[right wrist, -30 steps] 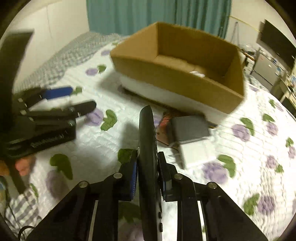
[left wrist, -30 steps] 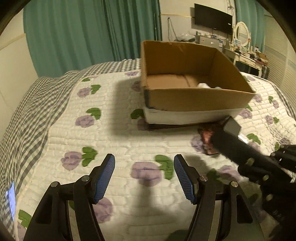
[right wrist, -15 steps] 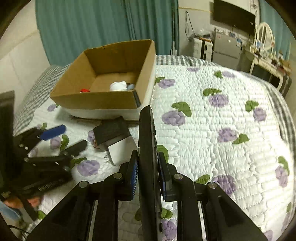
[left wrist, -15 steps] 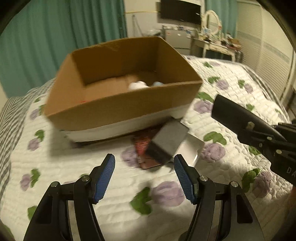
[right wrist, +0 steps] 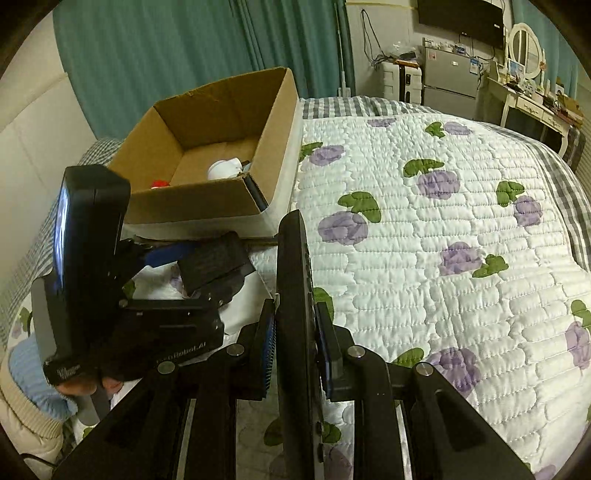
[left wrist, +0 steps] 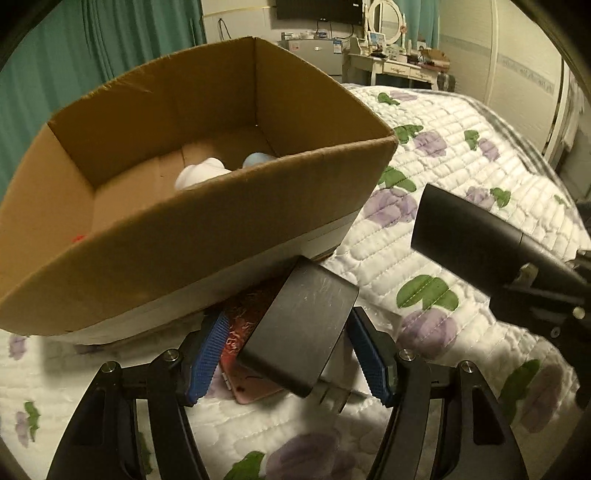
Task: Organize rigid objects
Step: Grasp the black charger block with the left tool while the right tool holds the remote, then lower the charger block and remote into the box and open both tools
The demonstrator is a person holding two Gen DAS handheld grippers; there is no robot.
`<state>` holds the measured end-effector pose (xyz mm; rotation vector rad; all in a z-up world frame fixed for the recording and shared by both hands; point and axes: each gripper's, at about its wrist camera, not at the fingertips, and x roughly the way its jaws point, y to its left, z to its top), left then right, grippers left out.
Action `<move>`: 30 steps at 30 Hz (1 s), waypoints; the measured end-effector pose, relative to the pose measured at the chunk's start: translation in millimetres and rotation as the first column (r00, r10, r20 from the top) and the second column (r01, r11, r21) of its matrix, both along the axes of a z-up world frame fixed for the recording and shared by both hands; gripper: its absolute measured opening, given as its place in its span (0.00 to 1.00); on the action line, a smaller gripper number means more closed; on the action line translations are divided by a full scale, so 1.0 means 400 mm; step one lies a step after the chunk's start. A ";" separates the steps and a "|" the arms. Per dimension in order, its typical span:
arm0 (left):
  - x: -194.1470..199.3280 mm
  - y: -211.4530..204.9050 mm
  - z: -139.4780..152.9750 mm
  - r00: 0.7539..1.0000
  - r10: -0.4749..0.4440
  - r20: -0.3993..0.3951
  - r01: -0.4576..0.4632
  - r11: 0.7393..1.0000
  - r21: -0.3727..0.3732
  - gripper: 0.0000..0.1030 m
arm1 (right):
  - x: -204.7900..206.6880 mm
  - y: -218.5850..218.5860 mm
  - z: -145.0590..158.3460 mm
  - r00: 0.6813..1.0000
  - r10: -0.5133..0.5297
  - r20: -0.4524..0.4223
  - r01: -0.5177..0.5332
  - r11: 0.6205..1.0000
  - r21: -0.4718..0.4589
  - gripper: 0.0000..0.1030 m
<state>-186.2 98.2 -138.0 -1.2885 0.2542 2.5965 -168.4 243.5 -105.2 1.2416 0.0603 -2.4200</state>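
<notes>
A cardboard box (left wrist: 229, 236) sits on the quilted bed, with a white object (left wrist: 201, 173), a pale blue one (left wrist: 256, 159) and a red one (right wrist: 159, 183) inside. In front of it a dark grey flat box (left wrist: 303, 325) lies on a pink-red phone-like slab (left wrist: 247, 376). My left gripper (left wrist: 291, 354) is open, its blue pads on either side of the grey box. My right gripper (right wrist: 293, 339) is shut on a black remote control (right wrist: 295, 280), held edge-up; it shows in the left wrist view too (left wrist: 476, 243).
The box (right wrist: 221, 147) rests on a white tray-like base (right wrist: 207, 225). The floral quilt (right wrist: 443, 221) spreads to the right. A dresser, mirror and TV (right wrist: 461, 14) stand by the far wall, teal curtains (right wrist: 184, 48) behind the box.
My left gripper has moved forward and down to the grey box, which now lies between its pads. My right gripper still holds the remote and has swung a little closer to the left gripper.
</notes>
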 end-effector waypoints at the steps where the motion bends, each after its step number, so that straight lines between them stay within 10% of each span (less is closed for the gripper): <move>1: 0.004 0.001 0.000 1.000 -0.010 0.000 0.010 1.000 0.010 0.63 | -0.001 -0.001 -0.001 1.000 0.000 0.001 0.000 1.000 0.002 0.18; 14: 0.117 -0.028 0.076 0.998 0.055 -0.037 -0.056 0.998 -0.004 0.40 | 0.040 -0.017 0.041 0.997 -0.013 -0.076 0.017 0.999 0.046 0.18; 30: 0.229 -0.153 0.345 0.957 0.156 -0.243 -0.143 0.987 0.070 0.38 | 0.131 -0.118 0.230 0.973 0.060 -0.222 -0.050 0.997 0.050 0.18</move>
